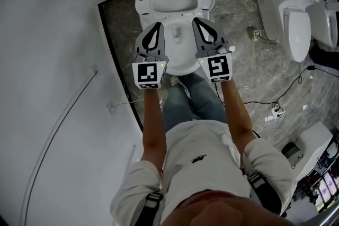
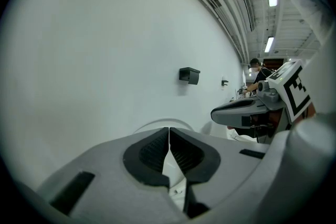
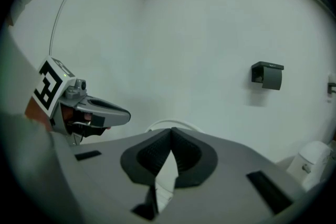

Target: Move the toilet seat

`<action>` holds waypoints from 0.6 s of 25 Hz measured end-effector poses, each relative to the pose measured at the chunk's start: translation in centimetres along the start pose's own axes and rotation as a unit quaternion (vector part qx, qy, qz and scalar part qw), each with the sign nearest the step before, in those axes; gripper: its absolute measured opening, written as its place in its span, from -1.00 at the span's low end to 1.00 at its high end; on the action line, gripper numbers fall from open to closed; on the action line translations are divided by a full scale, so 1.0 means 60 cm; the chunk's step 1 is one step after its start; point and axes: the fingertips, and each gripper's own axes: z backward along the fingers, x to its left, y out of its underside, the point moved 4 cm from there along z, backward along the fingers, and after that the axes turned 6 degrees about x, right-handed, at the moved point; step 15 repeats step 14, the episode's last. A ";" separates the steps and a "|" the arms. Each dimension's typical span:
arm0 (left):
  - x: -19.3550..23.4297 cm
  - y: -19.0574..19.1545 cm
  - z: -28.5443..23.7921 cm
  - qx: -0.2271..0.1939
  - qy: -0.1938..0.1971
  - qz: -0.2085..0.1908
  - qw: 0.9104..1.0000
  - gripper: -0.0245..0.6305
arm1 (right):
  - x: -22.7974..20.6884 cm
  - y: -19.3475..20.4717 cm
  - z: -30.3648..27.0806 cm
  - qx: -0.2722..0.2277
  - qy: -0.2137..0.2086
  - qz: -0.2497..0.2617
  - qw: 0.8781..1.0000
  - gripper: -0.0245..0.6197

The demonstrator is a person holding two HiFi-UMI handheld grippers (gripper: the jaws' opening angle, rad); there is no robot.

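The toilet seat (image 1: 175,0) stood raised at upper centre. The left gripper (image 1: 157,26) and right gripper (image 1: 197,21) hung closed and empty, so the move looked done.

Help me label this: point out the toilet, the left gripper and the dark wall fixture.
toilet (image 1: 143,2): head view, its white left rim.
left gripper (image 1: 157,25): head view, between its closed tips.
dark wall fixture (image 3: 268,75): right gripper view, its front face.

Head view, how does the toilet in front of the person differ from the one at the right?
The near toilet is open, seat raised and bowl showing; the right toilet looks closed, lid down. The near toilet sits in the view's middle; the right toilet sits at its edge. Both are white.
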 end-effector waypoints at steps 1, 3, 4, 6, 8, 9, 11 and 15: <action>-0.001 0.000 0.001 -0.001 0.000 0.000 1.000 -0.83 | 0.000 0.000 0.001 0.000 0.001 0.001 1.000 -0.83; -0.002 -0.002 0.002 -0.002 0.001 -0.001 1.000 -0.83 | -0.001 -0.002 0.004 -0.001 0.002 0.002 1.000 -0.83; -0.003 -0.003 0.004 -0.002 0.000 -0.001 1.000 -0.83 | -0.001 -0.003 0.006 -0.001 0.003 0.003 1.000 -0.83; -0.005 -0.004 0.006 -0.003 0.001 0.001 1.000 -0.83 | -0.001 -0.003 0.010 -0.001 0.004 0.006 1.000 -0.83; -0.008 -0.006 0.008 -0.005 0.000 0.000 1.000 -0.83 | -0.001 -0.002 0.013 0.001 0.004 0.010 1.000 -0.83; -0.008 -0.006 0.009 -0.006 -0.001 0.000 1.000 -0.83 | -0.001 -0.003 0.014 0.001 0.004 0.012 1.000 -0.83; -0.009 -0.008 0.010 -0.008 -0.002 -0.001 1.000 -0.83 | -0.002 -0.004 0.015 0.001 0.004 0.013 1.000 -0.83; -0.008 -0.012 0.011 -0.008 -0.004 -0.001 1.000 -0.83 | -0.003 -0.008 0.015 0.000 0.003 0.015 1.000 -0.83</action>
